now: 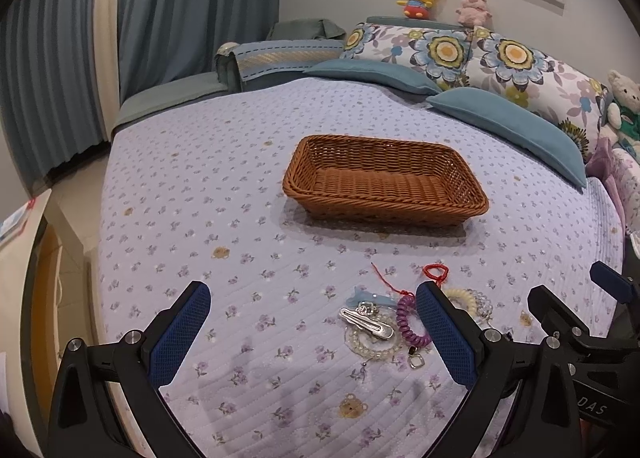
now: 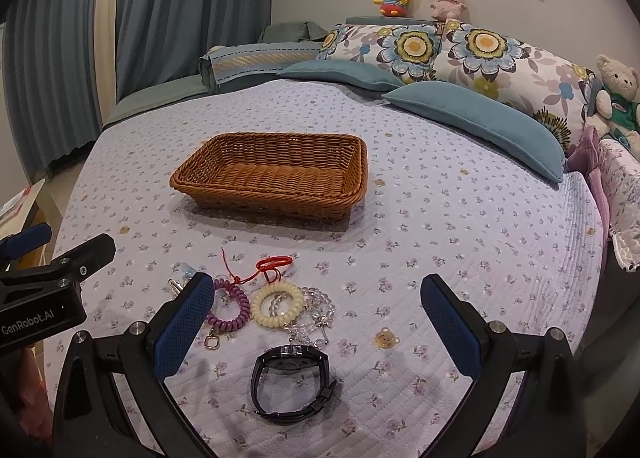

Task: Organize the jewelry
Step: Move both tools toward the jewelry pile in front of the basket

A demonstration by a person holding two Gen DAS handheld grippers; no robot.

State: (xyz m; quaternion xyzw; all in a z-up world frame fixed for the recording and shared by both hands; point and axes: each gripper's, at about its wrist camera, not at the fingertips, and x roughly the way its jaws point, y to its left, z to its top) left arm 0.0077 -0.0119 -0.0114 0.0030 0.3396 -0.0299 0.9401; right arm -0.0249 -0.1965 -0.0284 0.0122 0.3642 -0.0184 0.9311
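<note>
Several jewelry pieces lie clustered near the front edge of the bed (image 2: 440,218): a black watch (image 2: 291,384) nearest that edge, a cream coil band (image 2: 277,306), a purple coil band (image 2: 229,308), a clear bead bracelet (image 2: 320,308), a red cord (image 2: 272,264) and a silver clip (image 1: 366,322). None is in the wicker basket (image 2: 276,178), which stands nearer the bed's middle, well apart from the pile and seemingly empty.

Right gripper (image 2: 316,322): fingers wide, holding nothing, the watch between them. Left gripper (image 1: 314,332): fingers wide, holding nothing, the clip and purple band between them.

Judgement: the first pick is not yet made. Recommended: take one piece at a time, starting with the isolated watch and closing across its band. The beads overlap the cream band, so lift slowly and watch for snagging. The quilt is soft; press down lightly.
</note>
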